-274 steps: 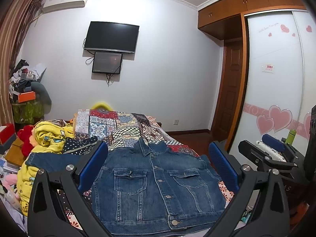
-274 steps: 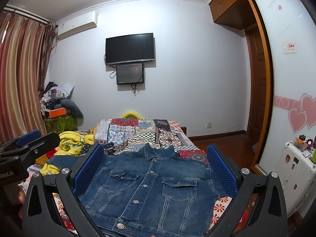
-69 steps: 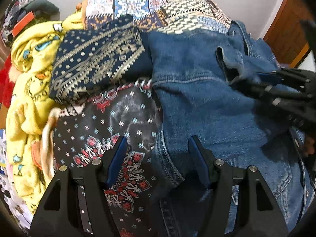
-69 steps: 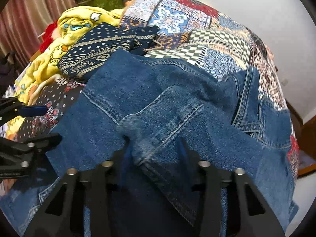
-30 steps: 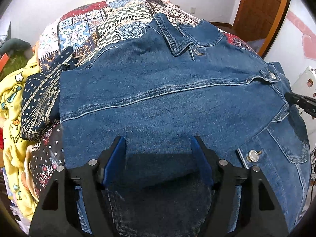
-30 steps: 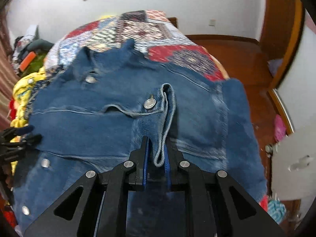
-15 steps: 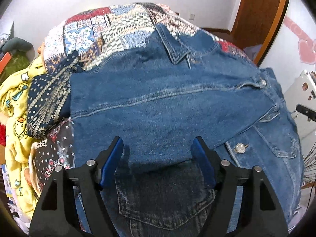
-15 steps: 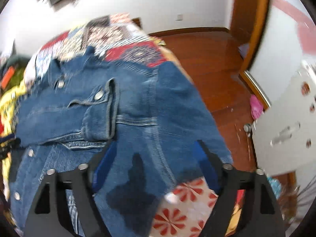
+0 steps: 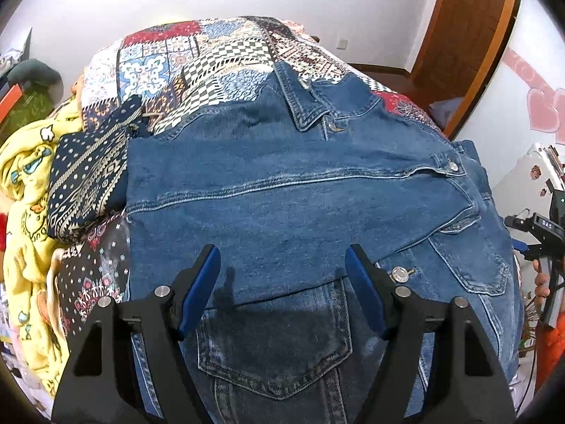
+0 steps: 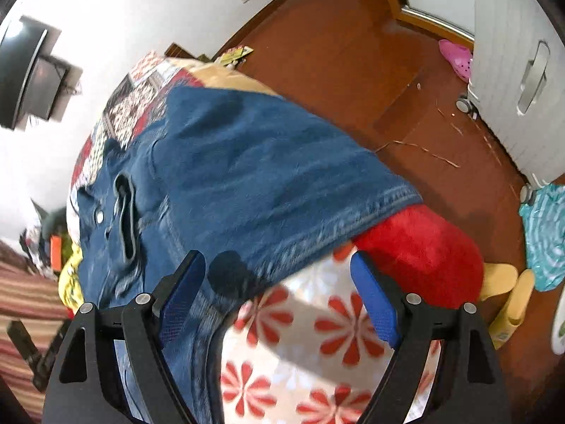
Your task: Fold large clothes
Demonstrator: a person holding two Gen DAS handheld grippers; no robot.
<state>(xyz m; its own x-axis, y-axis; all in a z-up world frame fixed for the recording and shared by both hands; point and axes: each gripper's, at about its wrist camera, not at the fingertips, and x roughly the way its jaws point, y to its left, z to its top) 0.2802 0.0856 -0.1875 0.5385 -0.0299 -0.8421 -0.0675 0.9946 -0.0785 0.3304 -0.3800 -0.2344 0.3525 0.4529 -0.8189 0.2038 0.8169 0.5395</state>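
Observation:
A blue denim jacket (image 9: 289, 194) lies on the bed with its left sleeve folded across the front, cuff (image 9: 448, 166) at the right. My left gripper (image 9: 284, 282) is open and empty just above the jacket's lower part. My right gripper (image 10: 279, 293) is open and empty over the bed's right edge, where the jacket's right sleeve (image 10: 268, 180) hangs flat towards the floor. The right gripper also shows at the right edge of the left wrist view (image 9: 536, 233).
A patchwork quilt (image 9: 197, 56) covers the bed. Yellow clothes (image 9: 24, 190) and a dark patterned cloth (image 9: 84, 176) lie at its left. On the right are a red cushion (image 10: 423, 247), a flowered sheet (image 10: 310, 346), wooden floor (image 10: 353, 53), yellow slippers (image 10: 512, 300) and a white suitcase (image 10: 522, 53).
My right gripper let go of the sleeve cuff, opened and swung right and down to the bed's right edge. My left gripper pulled back a little and stays open.

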